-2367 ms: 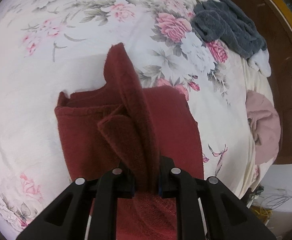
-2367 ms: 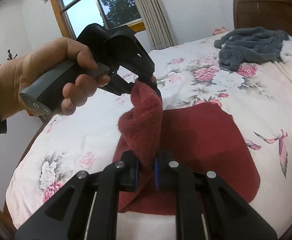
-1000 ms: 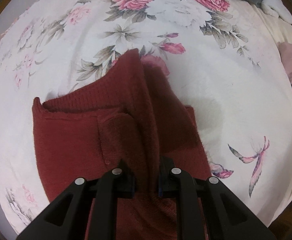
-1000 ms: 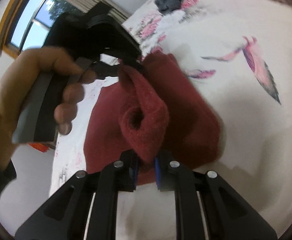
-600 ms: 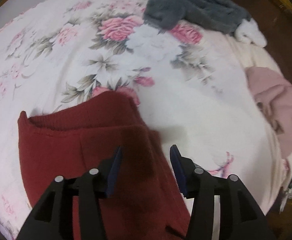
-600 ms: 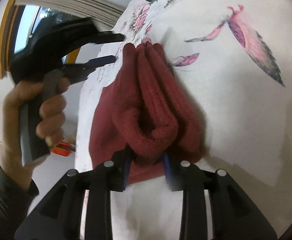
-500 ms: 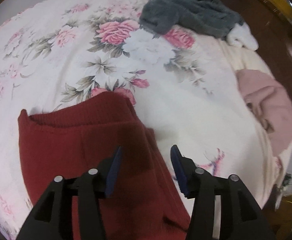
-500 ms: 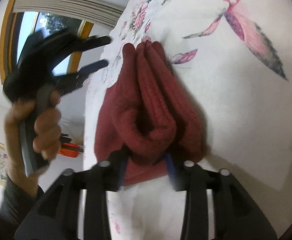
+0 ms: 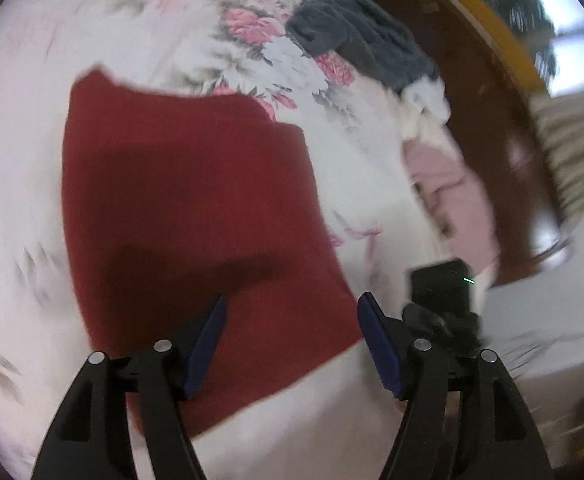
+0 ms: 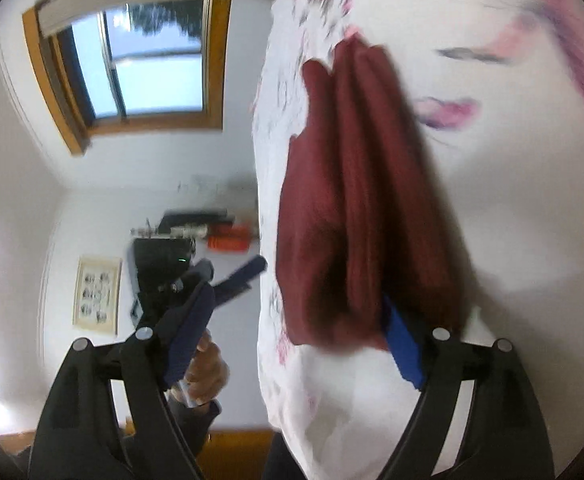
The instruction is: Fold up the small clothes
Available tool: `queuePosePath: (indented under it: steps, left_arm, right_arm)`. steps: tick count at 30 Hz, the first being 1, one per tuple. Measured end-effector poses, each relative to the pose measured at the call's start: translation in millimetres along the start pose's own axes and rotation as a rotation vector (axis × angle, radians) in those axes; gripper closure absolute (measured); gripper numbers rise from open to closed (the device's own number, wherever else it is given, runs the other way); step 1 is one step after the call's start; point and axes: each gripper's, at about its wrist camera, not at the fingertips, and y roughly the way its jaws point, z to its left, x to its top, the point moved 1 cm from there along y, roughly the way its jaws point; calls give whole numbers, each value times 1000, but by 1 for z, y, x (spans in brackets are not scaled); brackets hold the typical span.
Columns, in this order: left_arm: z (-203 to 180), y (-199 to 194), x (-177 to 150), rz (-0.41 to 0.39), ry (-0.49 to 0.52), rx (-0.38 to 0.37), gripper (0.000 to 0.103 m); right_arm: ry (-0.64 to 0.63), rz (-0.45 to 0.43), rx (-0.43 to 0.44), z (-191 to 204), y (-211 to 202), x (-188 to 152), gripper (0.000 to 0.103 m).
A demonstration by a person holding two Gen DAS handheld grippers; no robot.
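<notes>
With its blue-padded jaws spread wide and gripping nothing, the left tool (image 9: 290, 340) hovers over the near edge of the folded dark red knitted garment (image 9: 188, 200), which lies flat on the white floral bedsheet (image 9: 32, 52); the right tool (image 10: 292, 336) is likewise spread and empty. Soft, thick and light, it looks best pinched at a folded corner. Beyond, bare sheet leaves room before the grey fleece garment (image 9: 355, 44) and pink cloth (image 9: 451, 192).

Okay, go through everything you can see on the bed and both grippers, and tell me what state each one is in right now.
Left gripper: open, empty, above the red garment.
Right gripper: open, empty.
Red garment: folded, lying flat on the bedspread.
Grey garment: unfolded, crumpled heap.
Pink garment: unfolded, bunched.
Floral bedspread: spread over the bed.
</notes>
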Motion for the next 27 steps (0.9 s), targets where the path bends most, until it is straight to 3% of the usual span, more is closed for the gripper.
queuePosePath:
  steps: [3, 6, 7, 8, 9, 10, 13, 15, 18, 21, 24, 25, 26, 27]
  left_arm:
    - [21, -6, -9, -24, -115, -146, 35]
    - [24, -12, -16, -32, -129, -183, 35]
    - [24, -15, -18, -31, -125, -182, 35]
    - [24, -17, -19, -30, -121, -179, 35]
    - [24, -20, -21, -29, -113, -174, 35]
    - [24, -22, -21, -26, -108, -170, 35]
    - [25, -27, -22, -22, -96, -173, 35]
    - [22, -26, -21, -17, -78, -189, 35]
    - [20, -18, -24, 3, -66, -207, 35]
    - [17, -8, -27, 34, -62, -244, 35]
    - [16, 3, -33, 73, -53, -263, 35]
    - [17, 7, -36, 84, -54, -262, 35]
    - [18, 12, -37, 97, -60, -262, 35]
    - [19, 18, -40, 111, -67, -258, 35]
  right_arm:
    - [-19, 82, -104, 10, 19, 30, 22]
    - [-38, 166, -184, 21, 45, 48, 24]
    - [-54, 187, -233, 26, 55, 53, 29]
    - [-72, 198, -265, 29, 58, 50, 37]
    - [-95, 197, -315, 34, 63, 53, 70]
    - [-108, 189, -369, 36, 63, 56, 86]
    - [-173, 133, -431, 48, 47, 49, 89]
    - [-146, 83, -439, 41, 30, 45, 89]
    - [-142, 101, -449, 29, 32, 41, 87]
    - [-157, 96, -418, 43, 34, 51, 77]
    - [-115, 12, -392, 46, 19, 73, 51]
    - [-95, 9, -377, 46, 20, 81, 49]
    - [-67, 27, -352, 43, 24, 89, 49]
    - [-46, 45, -346, 39, 29, 95, 64]
